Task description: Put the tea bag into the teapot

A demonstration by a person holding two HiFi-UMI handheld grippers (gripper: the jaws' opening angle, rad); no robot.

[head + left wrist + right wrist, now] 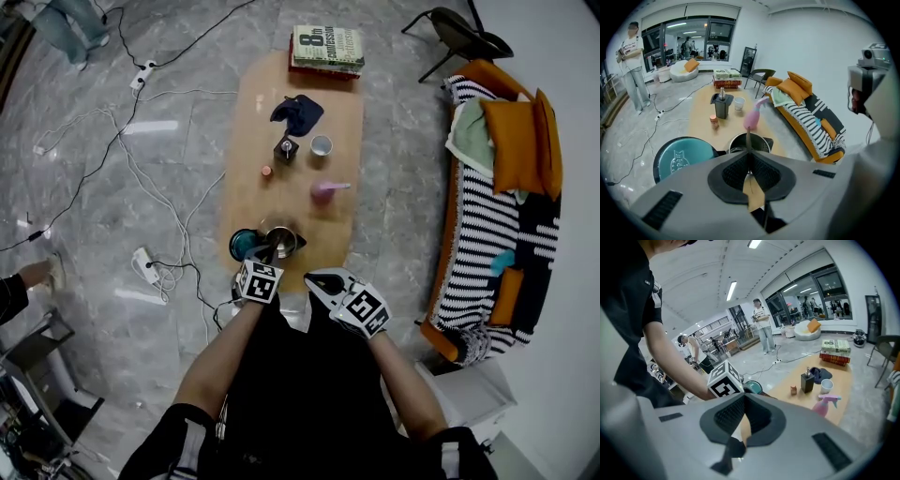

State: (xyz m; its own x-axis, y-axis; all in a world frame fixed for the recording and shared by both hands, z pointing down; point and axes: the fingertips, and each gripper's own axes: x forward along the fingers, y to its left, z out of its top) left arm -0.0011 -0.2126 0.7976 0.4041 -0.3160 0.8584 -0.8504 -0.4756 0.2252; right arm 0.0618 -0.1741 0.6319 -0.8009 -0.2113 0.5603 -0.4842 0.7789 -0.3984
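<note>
A wooden table (251,122) runs up the frame's centre. At its lower end the left gripper (270,251) hangs over a metal teapot (286,239), beside a teal dish (241,245). The right gripper (316,280) sits just lower right.

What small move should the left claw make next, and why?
Probably lower the left claw a little, straight down, before it lets go. It is closed on the thin brown tea bag, which lines up with the open mouth of the round steel teapot. The teal round lid lies beside the pot. How high the bag hangs above the mouth is hard to judge.
</note>
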